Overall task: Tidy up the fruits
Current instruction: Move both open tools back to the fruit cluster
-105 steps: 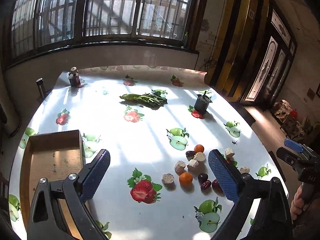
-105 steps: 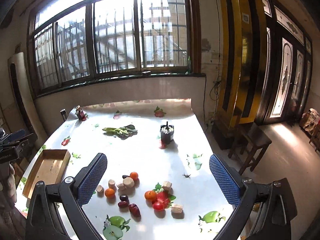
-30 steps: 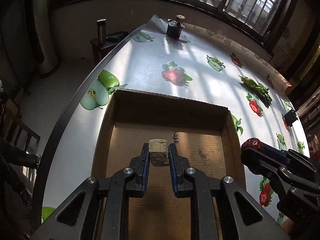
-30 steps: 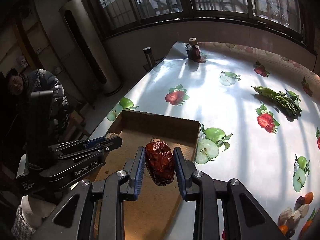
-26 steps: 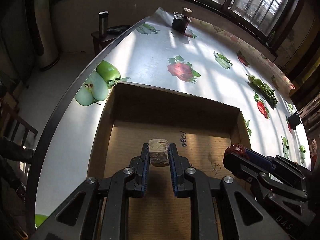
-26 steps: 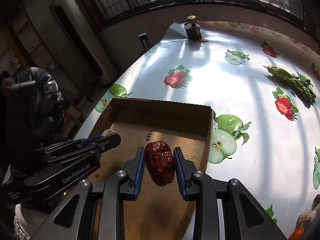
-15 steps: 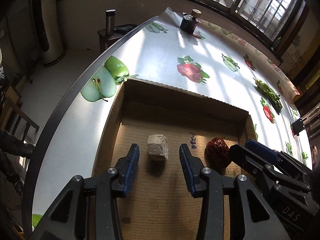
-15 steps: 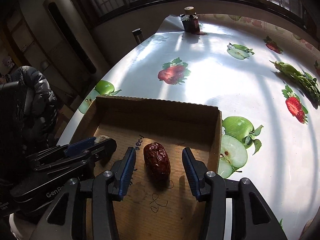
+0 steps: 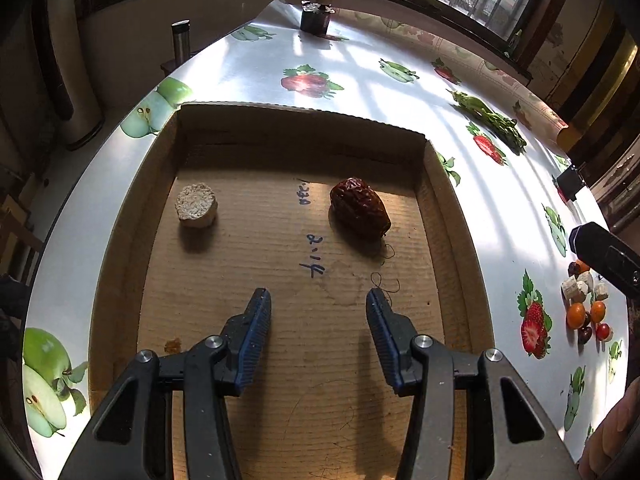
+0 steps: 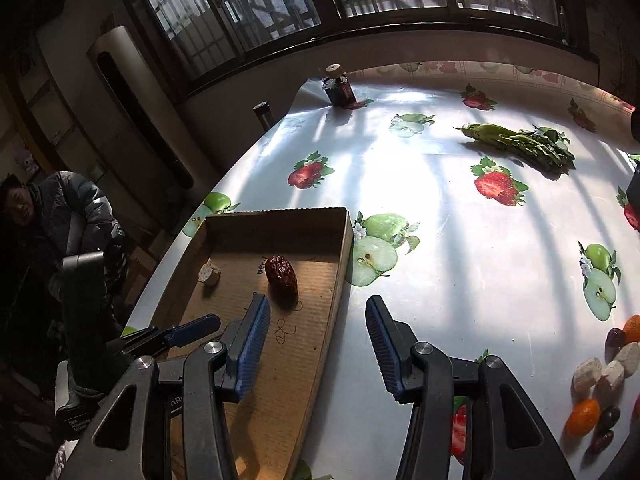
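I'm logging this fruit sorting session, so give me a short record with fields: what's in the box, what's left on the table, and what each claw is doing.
box: open cardboard tray near the table's edge
in box: one red date and one pale cut chunk, lying apart
left on table: pile of fruit and chunks, off to the right
other items: bunch of greens, dark jar
left claw: jaws opening, nothing between them, over the tray floor
right claw: open, empty, above the tray's right wall
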{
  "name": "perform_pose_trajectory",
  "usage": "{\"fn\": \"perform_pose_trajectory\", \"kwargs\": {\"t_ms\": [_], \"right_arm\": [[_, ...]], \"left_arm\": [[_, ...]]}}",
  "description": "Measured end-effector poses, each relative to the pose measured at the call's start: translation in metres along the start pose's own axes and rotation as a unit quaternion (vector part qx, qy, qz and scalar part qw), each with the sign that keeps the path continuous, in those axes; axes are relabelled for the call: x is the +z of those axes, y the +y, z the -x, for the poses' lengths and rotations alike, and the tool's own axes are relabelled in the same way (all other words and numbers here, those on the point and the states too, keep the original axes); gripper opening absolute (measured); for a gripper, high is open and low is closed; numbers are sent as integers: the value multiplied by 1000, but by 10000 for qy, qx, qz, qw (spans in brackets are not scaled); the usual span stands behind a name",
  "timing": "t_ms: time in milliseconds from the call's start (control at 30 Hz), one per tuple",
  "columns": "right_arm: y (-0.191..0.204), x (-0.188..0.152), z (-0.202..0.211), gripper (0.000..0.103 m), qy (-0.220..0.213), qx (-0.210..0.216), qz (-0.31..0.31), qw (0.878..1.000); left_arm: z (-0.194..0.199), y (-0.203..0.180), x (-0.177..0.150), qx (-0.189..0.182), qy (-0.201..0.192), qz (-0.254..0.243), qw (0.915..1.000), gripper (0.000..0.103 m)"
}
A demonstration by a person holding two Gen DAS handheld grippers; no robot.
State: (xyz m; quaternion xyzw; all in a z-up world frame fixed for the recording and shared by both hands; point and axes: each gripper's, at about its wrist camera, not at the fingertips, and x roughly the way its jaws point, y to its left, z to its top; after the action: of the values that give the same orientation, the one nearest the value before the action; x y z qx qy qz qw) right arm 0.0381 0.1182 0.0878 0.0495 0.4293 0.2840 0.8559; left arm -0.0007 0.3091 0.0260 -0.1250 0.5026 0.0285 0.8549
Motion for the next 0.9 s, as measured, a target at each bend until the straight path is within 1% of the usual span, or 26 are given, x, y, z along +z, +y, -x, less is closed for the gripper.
{"fn": "perform_pose_trajectory", "kwargs": {"t_ms": [100, 133, 233, 300, 367, 433, 467, 533, 567, 667, 767, 800, 867, 900], "right_arm": [[-19, -17, 31, 54, -136, -54, -40, 9999], [-27, -23, 41, 56, -190, -91, -77, 9997], [-57, -42, 72, 57, -371, -242, -276, 9986], [-78, -55, 94, 57, -529, -376, -458, 9968], [-105, -67, 120, 57, -707, -503, -718, 9936], [-132, -79, 147, 57, -869, -673, -966, 9892], [-145, -84, 161, 57, -939, -798, -1052, 9868], [-170, -95, 186, 63, -1054, -1126, -1196, 9808], [-183, -101, 198, 64, -1119, -1269, -1279, 9772], [-218, -120, 225, 65, -1180, -1605, -1510, 9682], [-245, -136, 236, 65, -1141, -1803, -1682, 9624], [-251, -141, 235, 65, -1067, -1838, -1704, 9622], [-259, -145, 227, 65, -939, -1873, -1699, 9629], [-261, -146, 222, 65, -881, -1842, -1671, 9646]], "left_arm": [[8, 5, -12, 35, -41, -31, 10000, 48], [12, 7, -14, -40, -102, 4, 9999, 48], [37, 1, -20, -18, -454, 73, 9989, 48], [62, -13, -23, -183, -743, 47, 9971, 49], [87, -35, -28, -398, -1018, -13, 9940, 54], [104, -59, -35, -665, -1226, -88, 9902, 63], [109, -72, -39, -804, -1283, -159, 9883, 64], [110, -102, -44, -1026, -1274, -345, 9859, 66], [107, -116, -47, -1103, -1231, -442, 9853, 66], [89, -157, -57, -1222, -1047, -775, 9839, 66], [69, -186, -62, -1377, -766, -925, 9832, 66], [63, -195, -62, -1460, -696, -951, 9822, 65], [51, -213, -66, -1606, -547, -1039, 9800, 48], [45, -221, -67, -1644, -470, -1106, 9790, 37]]}}
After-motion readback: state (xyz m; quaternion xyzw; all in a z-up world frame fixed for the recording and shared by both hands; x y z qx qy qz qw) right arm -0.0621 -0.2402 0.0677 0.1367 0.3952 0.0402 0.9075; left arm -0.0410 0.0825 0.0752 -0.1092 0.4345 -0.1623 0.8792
